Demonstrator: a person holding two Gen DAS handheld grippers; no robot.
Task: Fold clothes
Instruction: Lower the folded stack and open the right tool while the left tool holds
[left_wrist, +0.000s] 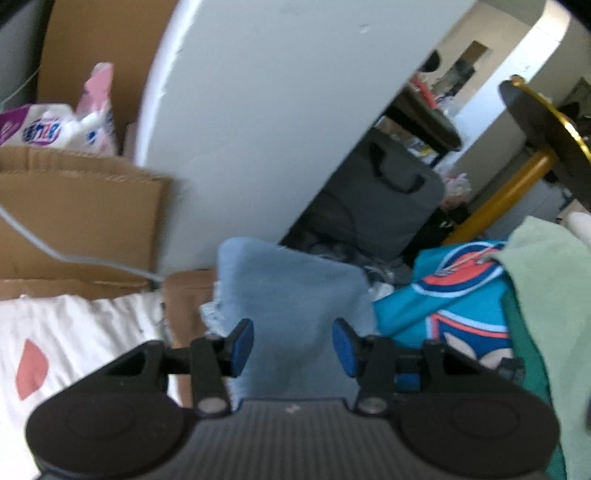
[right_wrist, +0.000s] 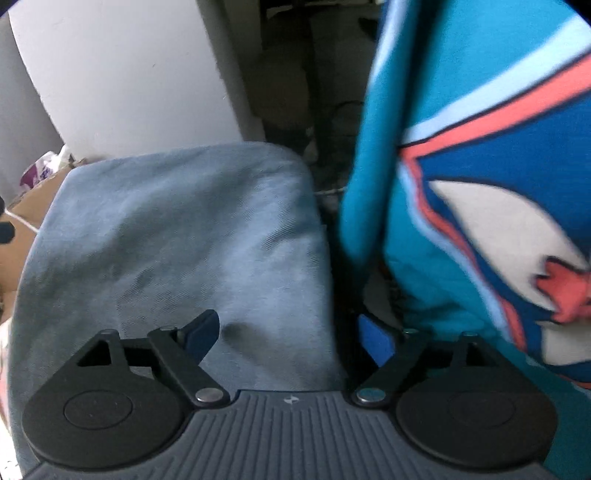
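White wall behind; pale-blue garment beside teal printed garment; lettering unreadable

Legible text: none. The white-and-pink plastic package above the cardboard box carries blue printed characters, too blurred to read. The teal garment bears a red, white and blue graphic emblem; no lettering can be made out.
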